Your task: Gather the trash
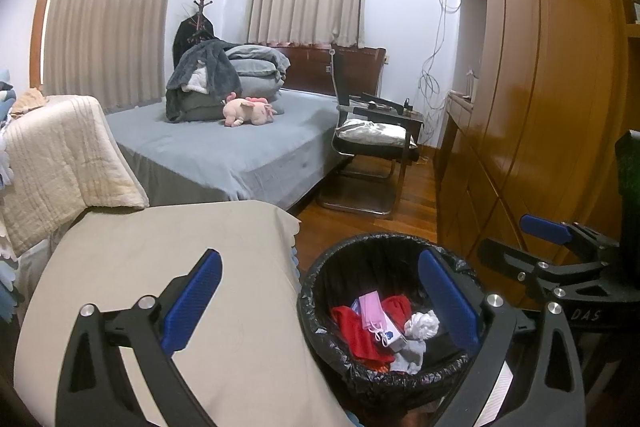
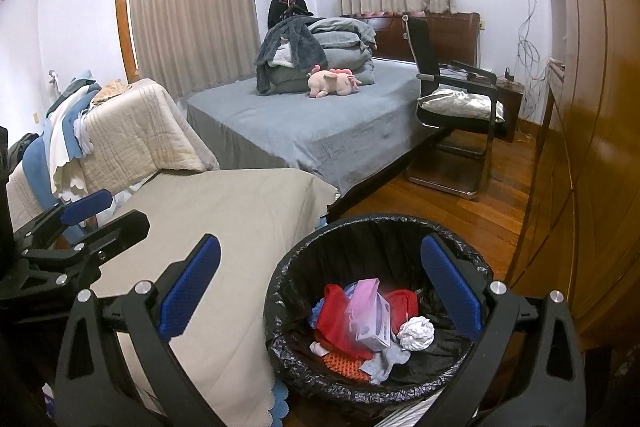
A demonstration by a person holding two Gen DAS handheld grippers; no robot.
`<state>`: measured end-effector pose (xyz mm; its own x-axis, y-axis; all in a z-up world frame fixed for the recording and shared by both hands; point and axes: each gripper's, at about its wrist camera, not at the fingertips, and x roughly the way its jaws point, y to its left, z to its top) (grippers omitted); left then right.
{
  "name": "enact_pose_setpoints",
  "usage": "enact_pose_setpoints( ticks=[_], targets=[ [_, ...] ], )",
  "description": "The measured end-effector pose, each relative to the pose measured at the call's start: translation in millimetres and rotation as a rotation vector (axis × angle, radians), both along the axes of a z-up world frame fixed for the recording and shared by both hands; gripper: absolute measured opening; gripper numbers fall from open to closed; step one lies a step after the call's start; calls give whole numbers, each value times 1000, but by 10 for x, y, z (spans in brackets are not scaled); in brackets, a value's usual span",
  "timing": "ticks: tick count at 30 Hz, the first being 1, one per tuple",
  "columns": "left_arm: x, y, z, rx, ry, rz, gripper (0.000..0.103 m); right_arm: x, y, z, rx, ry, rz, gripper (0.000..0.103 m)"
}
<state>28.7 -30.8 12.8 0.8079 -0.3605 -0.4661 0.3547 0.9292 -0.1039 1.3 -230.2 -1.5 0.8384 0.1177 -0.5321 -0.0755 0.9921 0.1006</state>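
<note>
left wrist view: both my grippers, left [image 1: 320, 301] and right [image 2: 320, 297], hang empty over the bin [image 1: 320, 283], fingers wide. trash [image 1: 370, 331] sits inside. i'd scan the surface [image 1: 168, 267] for leftovers, then grab low and gently.

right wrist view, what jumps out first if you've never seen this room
The black-lined trash bin in the lower middle grabs the eye: it holds red fabric, a pink mask over a small box and a crumpled white wad. The open right gripper frames it, one finger over the beige-covered table. Farther back, a pink plush toy lies on the grey bed.
</note>
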Motion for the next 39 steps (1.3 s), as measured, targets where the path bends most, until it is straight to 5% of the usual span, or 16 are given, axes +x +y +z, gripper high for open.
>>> enact_pose_setpoints(
  ticks=[39],
  targets=[
    [6,23,6,1,0,1,97,-24,50,-7,0,0,1,98]
  ],
)
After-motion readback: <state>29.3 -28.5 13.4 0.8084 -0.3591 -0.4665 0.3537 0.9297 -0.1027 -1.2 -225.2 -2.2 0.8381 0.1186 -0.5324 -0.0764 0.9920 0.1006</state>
